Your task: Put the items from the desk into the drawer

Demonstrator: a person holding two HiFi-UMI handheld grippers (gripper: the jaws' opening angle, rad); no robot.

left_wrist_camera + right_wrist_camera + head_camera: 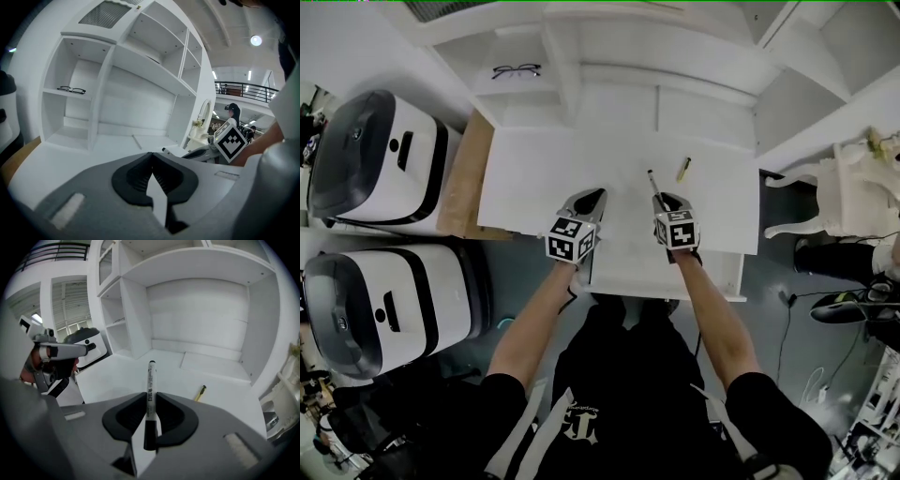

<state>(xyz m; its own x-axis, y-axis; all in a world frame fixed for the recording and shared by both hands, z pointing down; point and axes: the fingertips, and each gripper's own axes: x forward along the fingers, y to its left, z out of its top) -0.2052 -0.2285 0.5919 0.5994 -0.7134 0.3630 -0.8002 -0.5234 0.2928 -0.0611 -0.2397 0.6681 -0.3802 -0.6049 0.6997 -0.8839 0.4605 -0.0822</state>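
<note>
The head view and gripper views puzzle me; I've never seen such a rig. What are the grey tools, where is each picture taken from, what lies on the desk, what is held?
No robot: a person holds a two-jaw tool in each hand. The head view looks down from the person's head onto a desk; each gripper view looks along that tool's own jaws. The right gripper is shut on a marker. The left gripper is shut and empty. A yellow pen lies on the desk; glasses rest on a shelf.
</note>
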